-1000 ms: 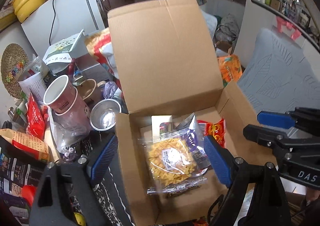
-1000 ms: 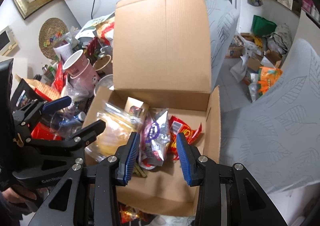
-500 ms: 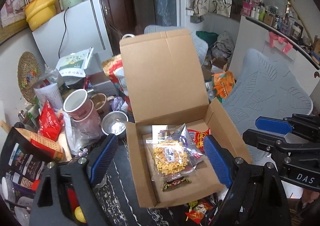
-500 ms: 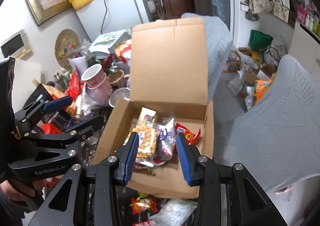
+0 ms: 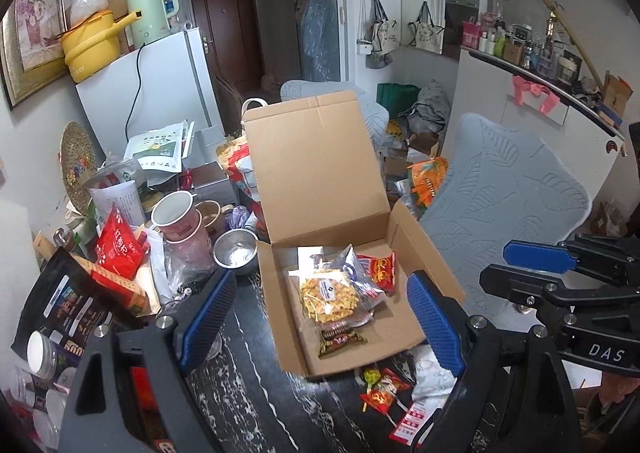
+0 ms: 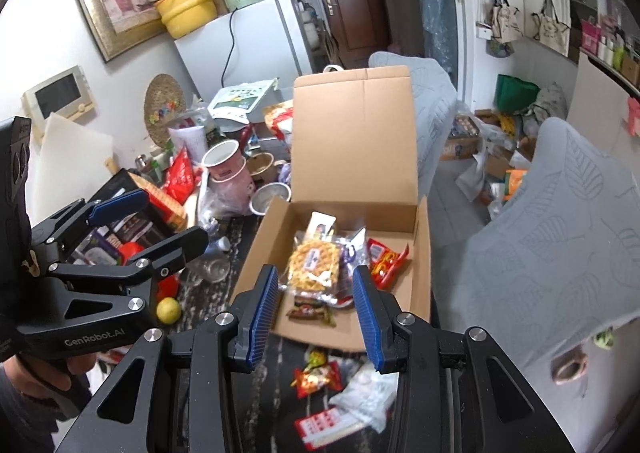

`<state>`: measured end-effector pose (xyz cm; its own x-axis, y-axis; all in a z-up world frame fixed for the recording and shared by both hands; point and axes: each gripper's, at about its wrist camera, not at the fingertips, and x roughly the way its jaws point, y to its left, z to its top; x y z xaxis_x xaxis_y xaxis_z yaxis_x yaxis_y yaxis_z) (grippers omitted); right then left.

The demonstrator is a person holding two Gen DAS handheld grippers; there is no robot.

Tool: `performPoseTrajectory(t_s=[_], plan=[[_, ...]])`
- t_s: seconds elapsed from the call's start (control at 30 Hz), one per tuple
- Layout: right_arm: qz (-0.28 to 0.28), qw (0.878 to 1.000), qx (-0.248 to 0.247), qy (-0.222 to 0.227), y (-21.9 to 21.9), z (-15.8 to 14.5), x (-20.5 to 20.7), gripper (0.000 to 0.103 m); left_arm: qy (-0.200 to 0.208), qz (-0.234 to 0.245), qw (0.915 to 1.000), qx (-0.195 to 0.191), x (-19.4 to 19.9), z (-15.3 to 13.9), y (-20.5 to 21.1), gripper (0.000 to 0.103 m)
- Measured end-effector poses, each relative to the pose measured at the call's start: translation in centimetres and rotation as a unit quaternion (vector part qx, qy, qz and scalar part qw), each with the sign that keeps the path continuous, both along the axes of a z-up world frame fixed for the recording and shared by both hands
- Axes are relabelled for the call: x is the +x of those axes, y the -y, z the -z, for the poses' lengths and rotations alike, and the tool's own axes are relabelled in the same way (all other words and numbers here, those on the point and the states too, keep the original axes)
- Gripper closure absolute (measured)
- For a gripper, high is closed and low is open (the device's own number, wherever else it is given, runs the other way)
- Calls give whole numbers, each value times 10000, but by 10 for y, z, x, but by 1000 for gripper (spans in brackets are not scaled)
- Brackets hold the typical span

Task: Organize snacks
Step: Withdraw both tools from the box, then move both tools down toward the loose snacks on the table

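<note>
An open cardboard box (image 5: 416, 237) stands on the dark marbled table with its lid upright. Inside lie a clear bag of yellow snacks (image 5: 328, 293), a red packet (image 5: 378, 269), a silver-purple packet and a dark bar (image 5: 340, 339). My left gripper (image 5: 320, 279) hangs wide open above and in front of the box, holding nothing. My right gripper (image 6: 315, 273) hovers beside it over the box's near edge, its jaws a narrow gap apart with nothing between them. Loose snacks (image 6: 318, 377) and a white packet (image 6: 368, 389) lie on the table before the box.
Left of the box is clutter: stacked cups (image 5: 180, 221), a steel bowl (image 5: 236, 251), a red bag (image 5: 118, 249), a black bag (image 5: 68, 305) and a lemon (image 6: 168, 309). A grey padded chair (image 5: 512, 205) stands right of the box. A white fridge (image 5: 152, 85) is behind.
Both grippers have drawn up and back from the box, which now looks smaller. The loose snacks in front of the box have come into view. Neither gripper's opening has changed.
</note>
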<state>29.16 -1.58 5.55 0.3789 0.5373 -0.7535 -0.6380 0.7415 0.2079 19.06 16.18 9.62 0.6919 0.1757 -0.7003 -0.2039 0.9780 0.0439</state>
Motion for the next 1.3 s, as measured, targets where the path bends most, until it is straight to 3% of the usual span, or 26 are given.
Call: performPoseTrajectory(t_s=[0.53, 1.0, 1.3], plan=[[198, 9995, 86, -237, 45, 8, -59, 64, 126, 308, 9991, -257, -60, 6, 25, 15], [317, 9969, 112, -716, 74, 51, -93, 64, -277, 520, 9967, -564, -91, 46, 53, 15], [418, 9928, -21, -1122, 85, 85, -101, 64, -600, 614, 9948, -541, -99, 76, 69, 15]])
